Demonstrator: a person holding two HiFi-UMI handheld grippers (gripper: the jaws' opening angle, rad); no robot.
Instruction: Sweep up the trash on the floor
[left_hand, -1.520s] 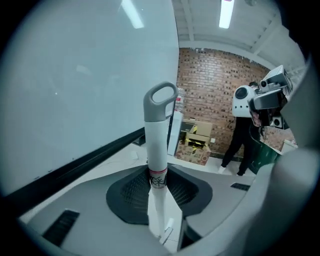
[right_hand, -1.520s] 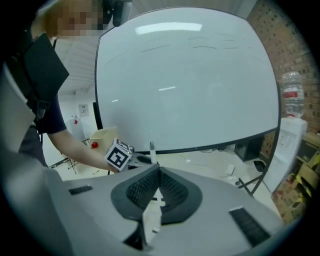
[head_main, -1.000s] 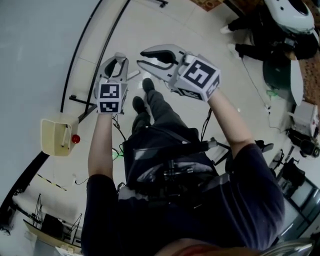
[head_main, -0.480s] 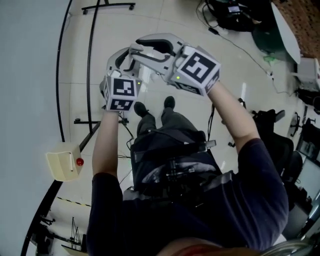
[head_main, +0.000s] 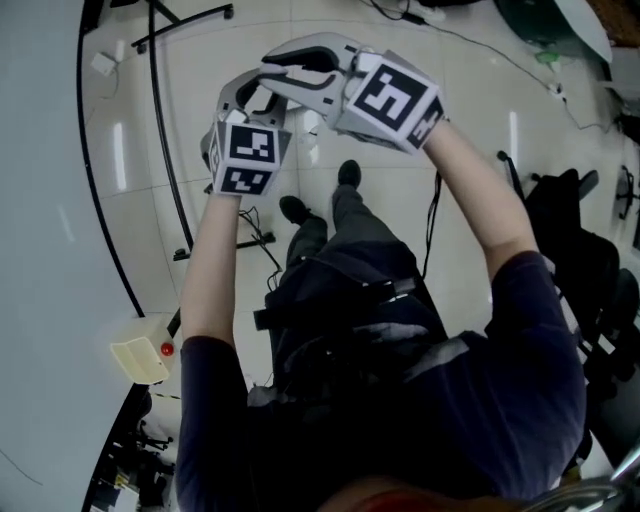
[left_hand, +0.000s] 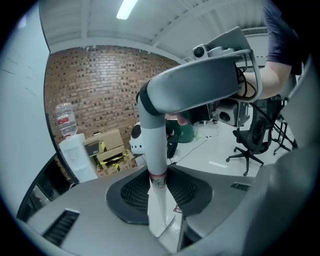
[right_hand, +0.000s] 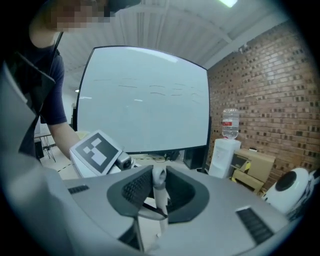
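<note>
Both are on the broom handle (left_hand: 156, 145). The left hand-held gripper (left_hand: 159, 196) is clamped on the pale shaft, just below the right hand-held gripper (right_hand: 157, 192), whose jaws have just been closing on the handle's loop end. It looks light, stiff and smooth, so it could twist; I'd space the grips further apart. Can't spot any trash on the floor (head_main: 390, 200) under the handle.

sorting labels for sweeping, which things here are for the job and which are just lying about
For the job: pole, looped handle.
Lying about: water dispenser, cardboard boxes, office chair, whiteboard, beige box.
</note>
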